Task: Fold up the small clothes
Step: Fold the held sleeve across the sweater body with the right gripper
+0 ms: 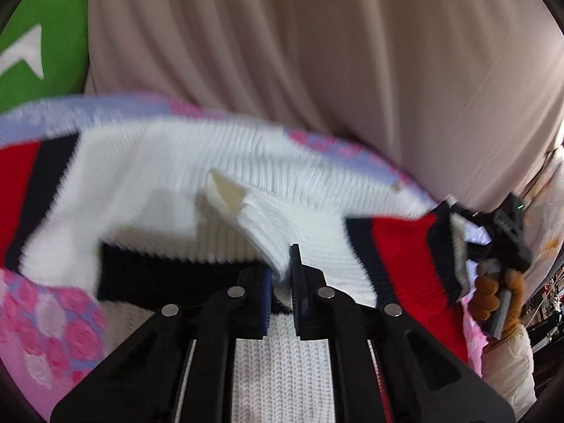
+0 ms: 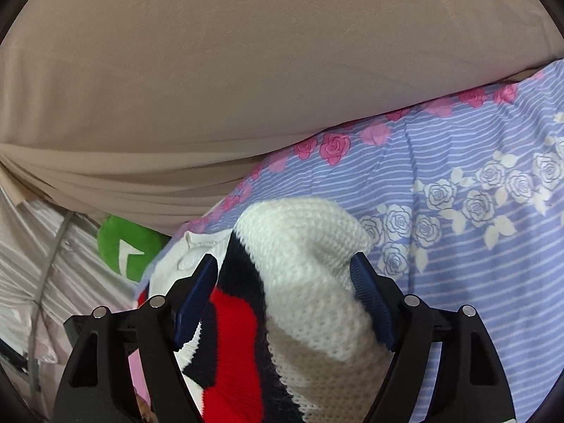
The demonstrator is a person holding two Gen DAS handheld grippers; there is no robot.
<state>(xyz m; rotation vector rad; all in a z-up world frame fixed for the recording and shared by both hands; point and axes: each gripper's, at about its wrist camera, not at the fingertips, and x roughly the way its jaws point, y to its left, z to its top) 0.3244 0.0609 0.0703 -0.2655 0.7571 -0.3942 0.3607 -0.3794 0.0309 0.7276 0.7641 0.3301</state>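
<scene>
A small white knit sweater with red and navy stripes lies spread over a floral bedsheet. My left gripper is shut on a fold of its white knit near the middle. At the right of the left wrist view, my right gripper is at the sweater's red and navy cuff. In the right wrist view, my right gripper has its jaws wide apart around a bunched part of the sweater; the fabric fills the gap and touches both pads.
A beige cushion or bolster runs along the far side of the bed. A green plush with a white arrow lies at the left. The blue striped sheet with roses extends to the right.
</scene>
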